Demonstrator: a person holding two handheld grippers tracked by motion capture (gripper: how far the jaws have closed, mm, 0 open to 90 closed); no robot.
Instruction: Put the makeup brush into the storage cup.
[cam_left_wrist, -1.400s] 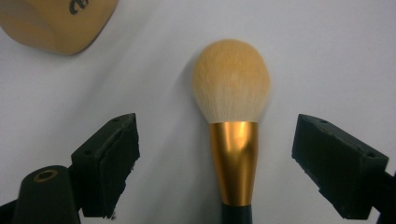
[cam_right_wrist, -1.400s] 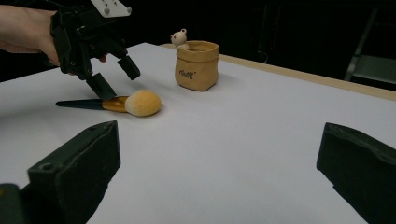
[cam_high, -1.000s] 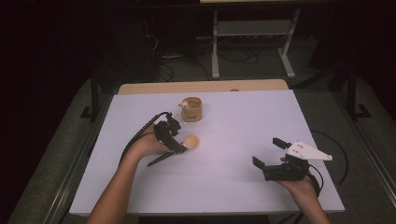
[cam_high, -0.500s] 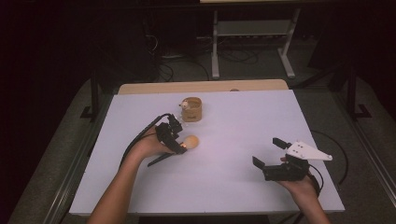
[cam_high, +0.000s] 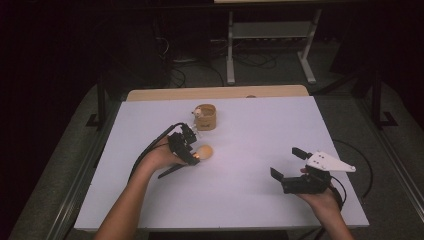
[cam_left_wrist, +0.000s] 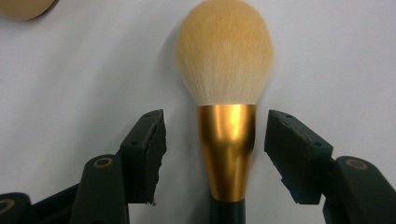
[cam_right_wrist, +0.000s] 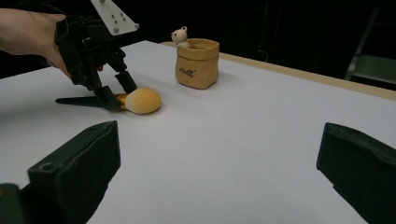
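Makeup brush (cam_left_wrist: 227, 93) is lying flat on the white table (cam_high: 250, 200), left of centre, fluffy tan head pointing right, black handle trailing toward the near left.

Left gripper (cam_high: 192, 150) is sitting down over the brush, straddling the gold ferrule (cam_left_wrist: 228, 149). Its jaws have just been closing, with the ferrule between them. In the left gripper view there's still a gap showing on both sides of the ferrule, so the pads aren't pressing on it yet. Not a pinch at this point, jaws partly spread.

Right gripper (cam_high: 287, 165) is resting in the person's hand at the near right of the table, well apart from the brush. Its jaws are spread wide, nothing between them, just bare table in the right gripper view.

Small tan paper-bag-style holder (cam_high: 205, 117) is standing upright toward the far side, just beyond the brush head, with a little bear figure (cam_right_wrist: 179, 35) peeking over its left rim. It's near the brush but not touching it.
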